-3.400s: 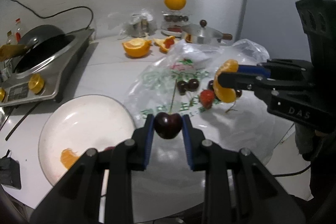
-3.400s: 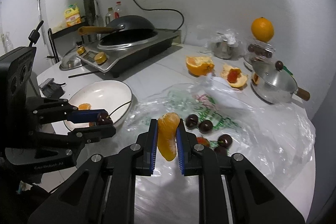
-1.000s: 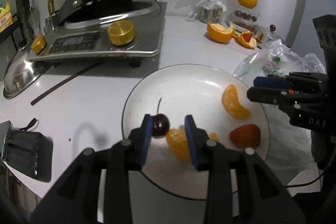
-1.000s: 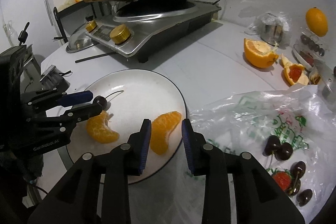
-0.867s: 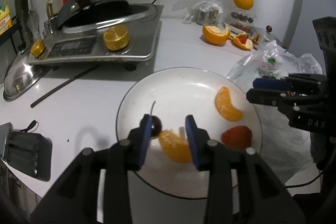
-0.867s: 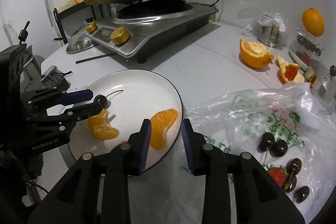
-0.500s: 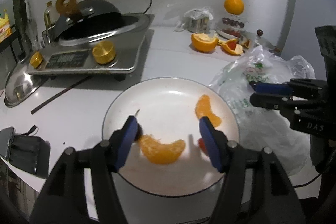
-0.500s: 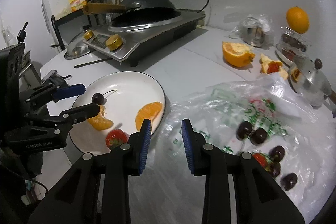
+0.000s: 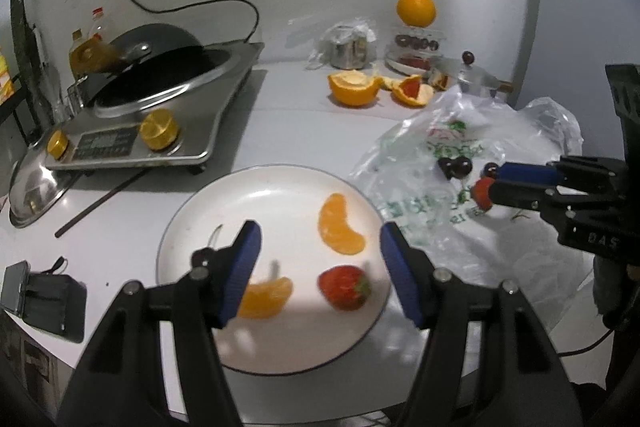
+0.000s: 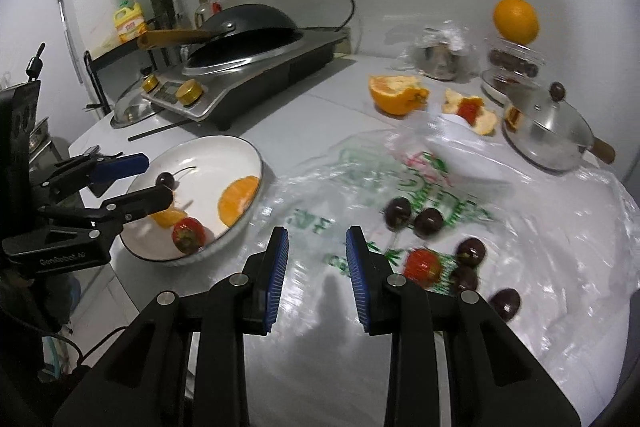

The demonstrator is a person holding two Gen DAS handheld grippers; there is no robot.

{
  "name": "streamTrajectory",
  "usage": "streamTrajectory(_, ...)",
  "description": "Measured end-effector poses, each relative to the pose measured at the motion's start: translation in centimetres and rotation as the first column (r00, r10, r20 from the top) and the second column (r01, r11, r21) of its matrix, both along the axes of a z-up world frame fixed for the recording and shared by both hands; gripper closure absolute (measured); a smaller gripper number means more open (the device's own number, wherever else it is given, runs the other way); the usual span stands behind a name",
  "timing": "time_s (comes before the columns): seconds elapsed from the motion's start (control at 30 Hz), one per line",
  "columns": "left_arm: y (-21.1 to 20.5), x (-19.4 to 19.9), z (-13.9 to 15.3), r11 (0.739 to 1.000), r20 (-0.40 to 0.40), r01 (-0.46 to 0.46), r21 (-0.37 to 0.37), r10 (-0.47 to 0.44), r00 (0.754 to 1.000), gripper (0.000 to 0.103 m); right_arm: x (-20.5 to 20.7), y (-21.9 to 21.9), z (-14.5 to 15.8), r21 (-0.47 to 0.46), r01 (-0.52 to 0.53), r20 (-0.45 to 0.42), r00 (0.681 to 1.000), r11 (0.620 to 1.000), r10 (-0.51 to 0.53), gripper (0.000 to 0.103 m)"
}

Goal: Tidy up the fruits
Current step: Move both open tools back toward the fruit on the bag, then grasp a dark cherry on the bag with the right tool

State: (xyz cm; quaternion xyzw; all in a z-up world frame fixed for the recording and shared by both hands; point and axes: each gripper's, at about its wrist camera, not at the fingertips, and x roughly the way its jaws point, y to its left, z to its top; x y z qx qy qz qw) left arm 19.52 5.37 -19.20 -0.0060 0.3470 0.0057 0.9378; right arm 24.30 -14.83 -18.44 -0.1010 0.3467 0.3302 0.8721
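A white plate (image 9: 200,227) holds two orange segments (image 9: 340,227), a strawberry (image 9: 344,287) and a cherry (image 10: 165,180). My left gripper (image 9: 320,247) is open wide and empty above the plate; it also shows in the right wrist view (image 10: 156,183). My right gripper (image 10: 316,259) is open and empty above a clear plastic bag (image 10: 500,195). On the bag lie several dark cherries (image 10: 428,221) and a strawberry (image 10: 422,263). In the left wrist view the right gripper (image 9: 494,183) hovers over that bag (image 9: 424,163).
An induction cooker with a wok (image 9: 160,107) stands at the back left. A peeled orange half (image 9: 352,89), peel pieces (image 10: 468,113), a small lidded pot (image 10: 548,131), a whole orange on a container (image 10: 516,15) and a black device (image 9: 44,295) lie around.
Both grippers put their fruit on the plate and opened. The left has pulled back and opened wider. The right has swung right, from the plate to over the bag.
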Motion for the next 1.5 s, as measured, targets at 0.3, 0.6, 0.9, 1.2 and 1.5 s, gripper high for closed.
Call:
streamTrajectory(0.3,-3.8,0.8,0.2,0.998,-0.012,0.056,0.012,-0.056,0.998,0.040,0.3,-4.1,0.0,0.015,0.058,0.006,0.998,0.998,-0.058,0.071)
streamTrajectory(0.6,-6.7,1.9,0.1,0.995,-0.025,0.100,0.024,-0.100,0.995,0.040,1.2,-7.6,-0.5,0.020,0.110,0.000,0.994,0.994,-0.110,0.071)
streamTrajectory(0.9,-9.1,3.3,-0.1,0.990,-0.045,0.135,0.036,-0.133,0.990,0.040,2.4,-9.9,-1.1,0.018,0.146,-0.007,0.989,0.989,-0.146,0.071)
streamTrajectory(1.2,-10.9,4.5,-0.3,0.985,-0.061,0.164,0.047,-0.161,0.985,0.040,3.7,-11.3,-2.2,0.007,0.166,-0.019,0.986,0.986,-0.166,0.071)
streamTrajectory(1.5,-12.6,5.8,-1.0,0.979,-0.084,0.194,0.057,-0.189,0.978,0.040,4.9,-12.3,-3.9,-0.018,0.174,-0.047,0.984,0.985,-0.174,0.071)
